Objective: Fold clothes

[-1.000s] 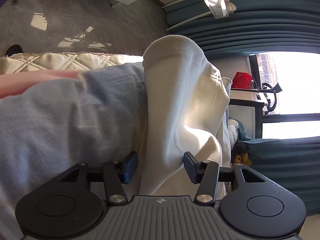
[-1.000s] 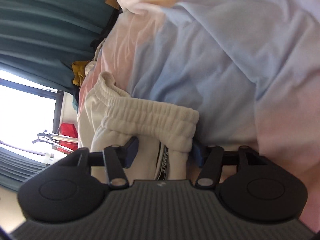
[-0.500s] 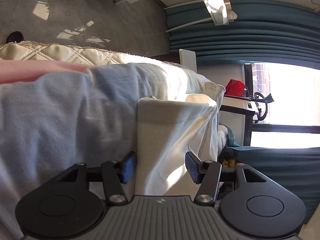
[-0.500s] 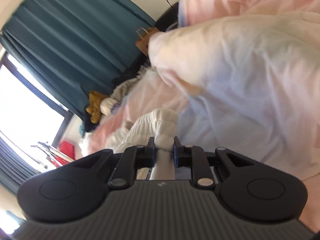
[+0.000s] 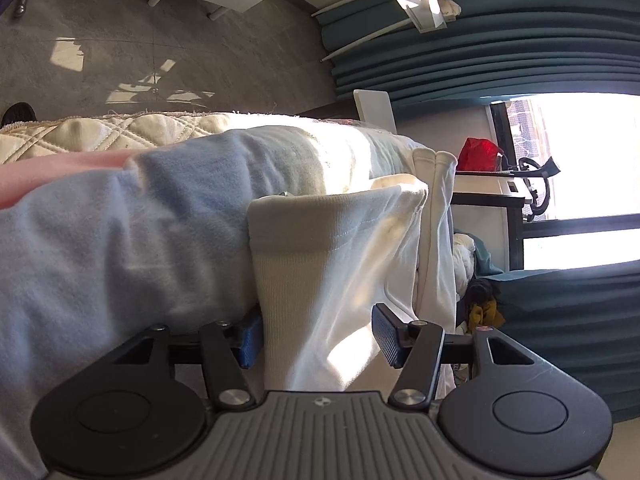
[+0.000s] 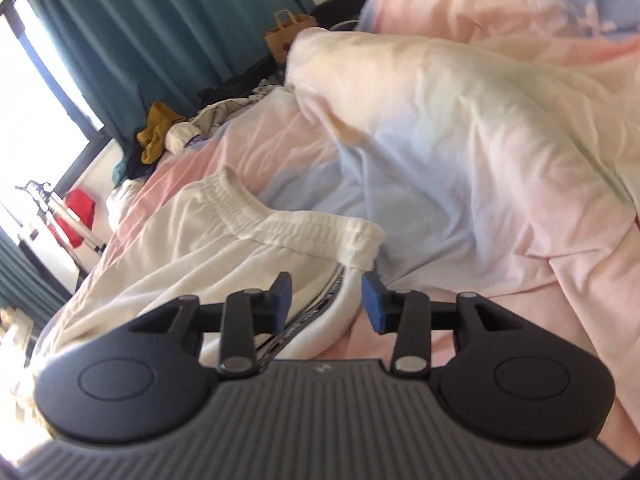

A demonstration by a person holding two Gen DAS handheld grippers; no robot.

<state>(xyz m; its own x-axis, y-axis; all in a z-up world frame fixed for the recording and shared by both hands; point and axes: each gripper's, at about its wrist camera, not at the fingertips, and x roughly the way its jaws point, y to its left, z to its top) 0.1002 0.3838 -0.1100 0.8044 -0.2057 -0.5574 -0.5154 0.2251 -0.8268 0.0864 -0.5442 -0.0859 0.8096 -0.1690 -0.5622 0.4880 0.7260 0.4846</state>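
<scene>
White sweatpants lie on a pink and blue bed sheet point(image 6: 460, 184). In the right wrist view their elastic waistband point(image 6: 280, 220) faces me, and a dark striped side seam point(image 6: 320, 300) runs between the jaws. My right gripper point(image 6: 326, 300) is open around that waistband corner. In the left wrist view a ribbed cuff and leg of the sweatpants point(image 5: 320, 264) lie flat between the jaws. My left gripper point(image 5: 316, 336) is open around the fabric, its blue pads apart.
A quilted mattress edge point(image 5: 120, 132) and grey floor point(image 5: 120, 40) lie beyond the bed. Teal curtains point(image 5: 500, 40), a bright window, a red bag point(image 5: 478, 154) and a heap of clothes point(image 6: 160, 136) stand at the bed's far side.
My right gripper was shut on the waistband half a second ago and has opened; the waistband now lies on the sheet. The cuff dropped flat between the left gripper's open jaws.
</scene>
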